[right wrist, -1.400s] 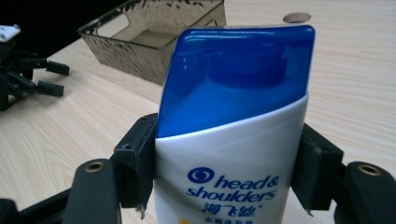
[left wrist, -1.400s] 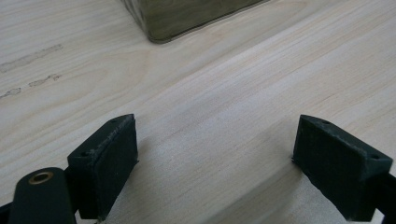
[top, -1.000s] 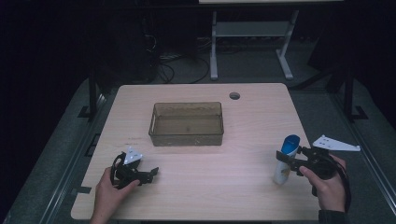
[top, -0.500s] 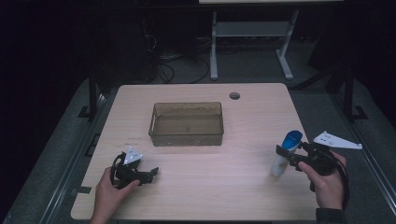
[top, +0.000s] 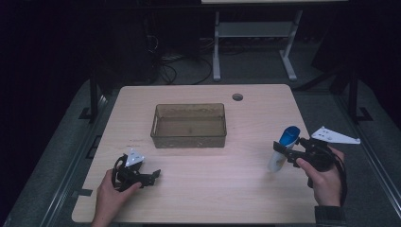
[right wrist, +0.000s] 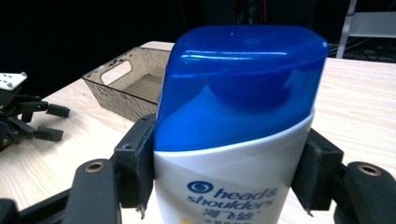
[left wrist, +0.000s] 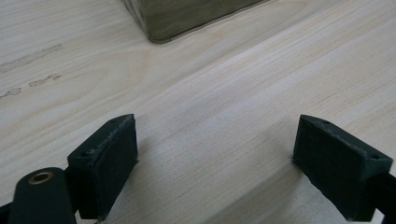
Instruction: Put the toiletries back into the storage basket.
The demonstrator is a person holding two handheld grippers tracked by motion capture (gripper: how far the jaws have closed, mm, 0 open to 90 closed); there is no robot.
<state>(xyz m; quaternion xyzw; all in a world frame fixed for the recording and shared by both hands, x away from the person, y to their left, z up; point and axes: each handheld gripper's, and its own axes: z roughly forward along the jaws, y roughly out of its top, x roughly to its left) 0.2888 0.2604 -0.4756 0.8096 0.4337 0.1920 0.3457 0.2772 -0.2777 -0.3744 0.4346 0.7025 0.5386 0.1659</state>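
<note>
A white shampoo bottle with a blue cap [top: 285, 144] is near the table's right edge, tilted a little, and my right gripper [top: 283, 153] is shut on its body. In the right gripper view the two black jaws press on either side of the bottle [right wrist: 233, 116] just below the cap, where my right gripper [right wrist: 226, 165] holds it. My left gripper [top: 153, 177] rests low over the front left of the table, open with nothing between its jaws. The left gripper view has my left gripper [left wrist: 222, 161] spread wide over bare wood.
A brown translucent bin [top: 189, 125] stands empty mid-table; its corner [left wrist: 187, 14] lies just ahead of the left gripper. A cable hole [top: 237, 97] is at the table's back. Beyond the table are a white stand [top: 255, 33] and floor cables [top: 179, 61].
The right gripper has risen and shifted a little left and away with the shampoo bottle in it. The left gripper has stayed put.
</note>
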